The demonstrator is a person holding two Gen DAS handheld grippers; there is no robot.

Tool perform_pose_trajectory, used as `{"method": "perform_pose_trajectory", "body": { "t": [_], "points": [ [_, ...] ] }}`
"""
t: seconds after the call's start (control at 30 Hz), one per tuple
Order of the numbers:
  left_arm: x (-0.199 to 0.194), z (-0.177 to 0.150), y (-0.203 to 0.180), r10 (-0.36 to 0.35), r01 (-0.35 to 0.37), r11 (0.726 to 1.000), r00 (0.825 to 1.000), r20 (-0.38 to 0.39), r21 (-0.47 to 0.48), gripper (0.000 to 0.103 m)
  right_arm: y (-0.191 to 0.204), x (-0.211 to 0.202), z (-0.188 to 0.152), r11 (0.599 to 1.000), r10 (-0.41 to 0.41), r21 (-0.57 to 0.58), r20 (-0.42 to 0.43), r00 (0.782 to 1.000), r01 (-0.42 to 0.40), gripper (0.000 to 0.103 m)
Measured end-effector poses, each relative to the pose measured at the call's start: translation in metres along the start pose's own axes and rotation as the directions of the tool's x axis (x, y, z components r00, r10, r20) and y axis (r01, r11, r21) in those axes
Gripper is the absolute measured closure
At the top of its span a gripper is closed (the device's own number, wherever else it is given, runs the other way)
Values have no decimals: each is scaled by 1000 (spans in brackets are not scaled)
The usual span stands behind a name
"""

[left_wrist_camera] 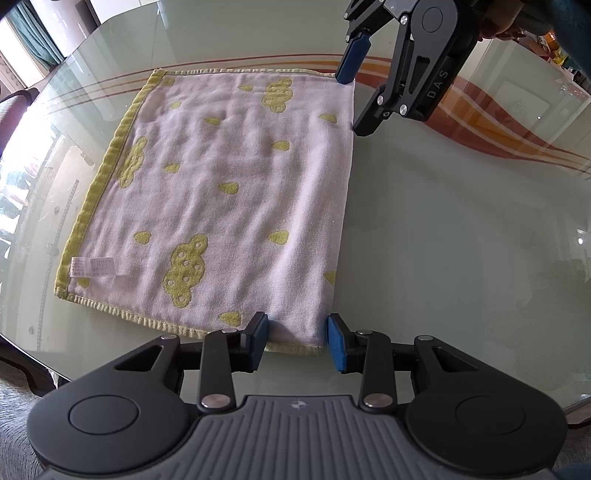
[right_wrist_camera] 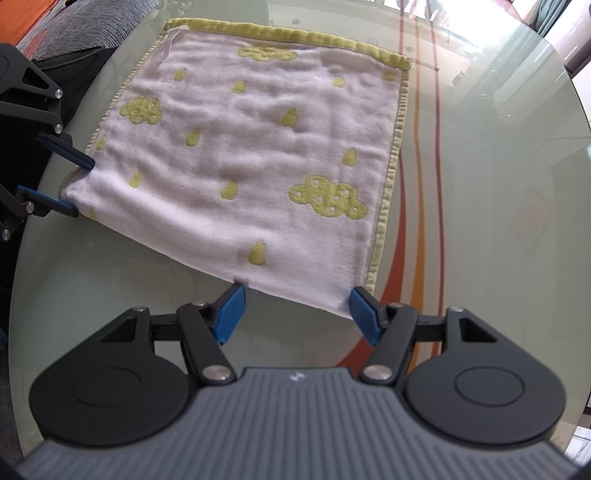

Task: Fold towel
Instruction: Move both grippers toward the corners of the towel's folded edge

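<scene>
The pale lilac terry towel with yellow-green clouds, drops and a yellow-green hem [left_wrist_camera: 221, 192] lies flat on the round glass table with orange and red stripes [left_wrist_camera: 461, 229], already doubled, it seems, with a soft folded edge on one side. This folded edge runs from one claw to the other.

The left gripper [left_wrist_camera: 297, 338] stands at one end of that edge, its blue pads apart, and the towel corner sits between them; I see no pinch, the cloth lies flat. The right gripper [right_wrist_camera: 295, 308] stands at the other end, its blue pads wider apart, again around the corner but not pressing.

From both claws the towel spreads forward and away, and its hemmed far edge [right_wrist_camera: 288, 35] lies opposite. Each hand is equally near to its own corner. I judge that the next fold needs both corners, so both claws must close first.
</scene>
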State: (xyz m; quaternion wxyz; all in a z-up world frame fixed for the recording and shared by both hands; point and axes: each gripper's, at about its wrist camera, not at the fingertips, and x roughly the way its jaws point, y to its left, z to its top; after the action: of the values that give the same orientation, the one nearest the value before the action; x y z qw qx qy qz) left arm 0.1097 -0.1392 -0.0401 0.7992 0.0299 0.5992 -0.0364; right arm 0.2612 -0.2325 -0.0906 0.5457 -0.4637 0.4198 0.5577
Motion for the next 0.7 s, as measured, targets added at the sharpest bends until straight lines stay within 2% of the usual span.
{"method": "perform_pose_trajectory", "body": {
  "t": [0.13,0.53,0.63,0.7],
  "points": [
    [0,-1,-1,1,-1,1000,1000,0,2,65,2,3,1,1000,0,2,-1,1000,0,39],
    [0,-1,1,-5,5,1000,1000,-5,15,65,7,4,-1,999,-2,39,9,1000,2,25],
    [0,-1,0,-4,4,1000,1000,-4,22,65,8,7,2,998,-3,67,-2,1000,3,14],
    [0,-1,-1,0,0,999,1000,-6,37,65,11,11,6,996,-7,86,-19,1000,8,2]
  ]
}}
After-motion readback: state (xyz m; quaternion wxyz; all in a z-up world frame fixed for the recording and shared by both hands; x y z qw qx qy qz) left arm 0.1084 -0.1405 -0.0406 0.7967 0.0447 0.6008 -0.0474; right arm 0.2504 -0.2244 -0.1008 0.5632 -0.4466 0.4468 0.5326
